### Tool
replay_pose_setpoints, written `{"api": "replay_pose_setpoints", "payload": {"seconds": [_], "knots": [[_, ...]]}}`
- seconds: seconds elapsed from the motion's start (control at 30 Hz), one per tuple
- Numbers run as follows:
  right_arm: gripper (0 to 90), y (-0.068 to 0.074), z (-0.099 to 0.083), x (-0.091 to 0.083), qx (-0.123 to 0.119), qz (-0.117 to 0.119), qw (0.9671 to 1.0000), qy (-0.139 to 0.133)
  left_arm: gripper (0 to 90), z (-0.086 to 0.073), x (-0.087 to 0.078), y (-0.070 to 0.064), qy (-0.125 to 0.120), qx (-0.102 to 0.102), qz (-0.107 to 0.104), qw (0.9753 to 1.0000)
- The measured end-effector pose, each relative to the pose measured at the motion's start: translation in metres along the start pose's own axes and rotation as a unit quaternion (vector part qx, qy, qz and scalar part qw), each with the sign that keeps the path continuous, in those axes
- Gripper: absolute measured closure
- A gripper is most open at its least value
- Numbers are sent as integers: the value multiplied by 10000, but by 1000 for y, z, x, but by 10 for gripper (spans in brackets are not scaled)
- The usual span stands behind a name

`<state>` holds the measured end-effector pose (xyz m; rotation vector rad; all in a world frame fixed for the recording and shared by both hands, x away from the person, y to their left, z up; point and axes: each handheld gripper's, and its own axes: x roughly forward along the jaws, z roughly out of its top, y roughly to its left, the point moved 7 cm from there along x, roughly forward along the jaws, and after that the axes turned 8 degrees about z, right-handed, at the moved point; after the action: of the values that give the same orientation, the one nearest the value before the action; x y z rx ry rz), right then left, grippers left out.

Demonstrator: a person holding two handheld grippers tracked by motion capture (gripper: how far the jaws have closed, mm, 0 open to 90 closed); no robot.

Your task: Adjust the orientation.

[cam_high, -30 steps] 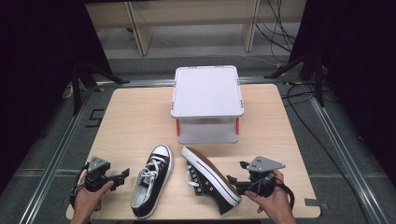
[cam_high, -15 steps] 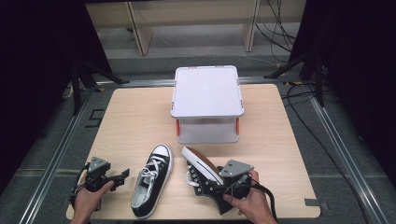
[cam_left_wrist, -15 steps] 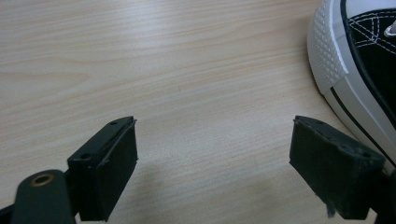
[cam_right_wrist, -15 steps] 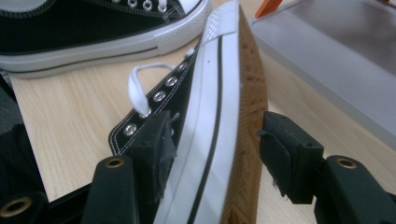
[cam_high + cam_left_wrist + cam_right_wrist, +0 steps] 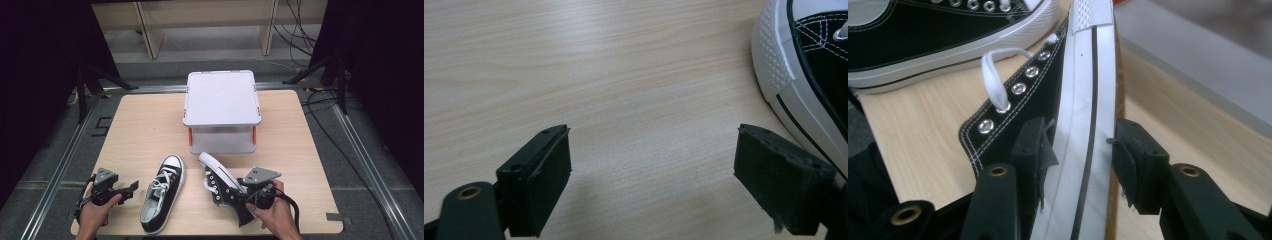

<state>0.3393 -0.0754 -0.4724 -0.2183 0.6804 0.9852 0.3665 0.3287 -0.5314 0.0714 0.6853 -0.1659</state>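
So the desk (image 5: 150, 125) is light wood-grain with rounded corners, sitting on a grey floor with metal rails along both sides, dark curtains left and right, and cables trailing at the back right. A white lidded box (image 5: 221, 97) with orange clips sits toward the far edge, middle. No readable brand or writing anywhere. The upright sneaker (image 5: 162, 192) is near the front edge; the left gripper (image 5: 131, 187) sits wide open beside it. The right gripper (image 5: 1079, 155) is clamped on the sole of the tipped sneaker (image 5: 225, 190).
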Motion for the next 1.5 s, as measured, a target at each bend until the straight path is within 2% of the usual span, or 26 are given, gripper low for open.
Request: {"api": "replay_pose_setpoints", "payload": {"seconds": [0.07,0.17,0.27,0.37,0.43,0.47,0.57,0.6,0.7,0.77,0.8,0.83,0.87,0.9,0.93,0.97,1.0,1.03,1.07,1.1,1.13,1.17,1.2,1.3,1.33,1.5], "knots": [[659,-2,0,-3,12,46,10000,-62,148,0,0,0,2,13,16,10000],[661,-12,-1,-11,99,-170,9997,-167,148,0,-1,0,44,30,26,10000],[662,-21,-4,-14,394,-19,9987,-326,148,0,-1,-1,30,-1,26,10000],[664,-22,-3,-14,423,18,9985,-353,148,-1,-1,0,61,47,42,10000],[668,-25,-3,-15,387,-62,9987,-331,148,0,0,-1,20,4,32,10000],[674,-26,-4,-17,490,-81,9983,-304,148,0,0,-1,27,9,18,10000],[702,-36,-6,-20,584,-199,9974,-384,148,0,-1,-1,42,11,1,10000],[724,-41,-8,-23,615,-340,9969,-361,149,0,0,-2,20,-11,1,10000],[786,-56,-14,-25,827,-308,9953,-399,148,0,1,-2,7,-23,-53,10000],[805,-68,-21,-25,856,-447,9949,-295,148,1,1,-3,-6,-44,-80,10000],[801,-80,-35,-23,987,-512,9938,5,148,0,1,-2,29,7,-26,10000],[801,-80,-35,-23,987,-512,9938,5,148,0,0,-2,35,55,-21,10000],[800,-81,-41,-21,1193,-206,9926,9,148,1,0,-3,4,13,-53,10000],[788,-80,-43,-22,1482,-50,9889,-95,148,1,0,-3,-11,9,-65,10000],[763,-81,-42,-24,1533,-178,9880,-71,149,1,0,-2,1,25,-56,10000],[748,-80,-40,-27,1484,-193,9887,-60,148,1,0,-2,18,16,-29,10000],[726,-79,-37,-30,1380,-321,9899,-56,148,0,0,-2,23,-5,-27,10000],[700,-79,-32,-34,1045,-392,9937,-112,148,0,-1,-2,46,-11,-22,10000],[686,-75,-28,-39,1038,-591,9928,-131,148,0,-1,-1,29,-6,-24,10000],[686,-64,-18,-48,797,-629,9946,-222,149,0,-1,0,35,23,15,10000],[686,-64,-18,-48,797,-629,9946,-222,149,0,0,0,11,25,-5,10000],[686,-58,-14,-52,621,-642,9956,-271,148,0,1,-1,23,-10,-27,10000],[686,-48,-12,-55,639,-546,9962,-232,148,-1,1,-1,30,-7,-29,10000],[691,-34,-14,-53,460,-275,9985,-118,148,0,0,-1,13,-19,-28,10000],[691,-30,-16,-51,498,-185,9986,-76,148,0,-1,-1,32,-7,-5,10000],[708,-24,-20,-38,529,57,9986,-2,148,0,0,0,15,-10,-29,10000]]}}
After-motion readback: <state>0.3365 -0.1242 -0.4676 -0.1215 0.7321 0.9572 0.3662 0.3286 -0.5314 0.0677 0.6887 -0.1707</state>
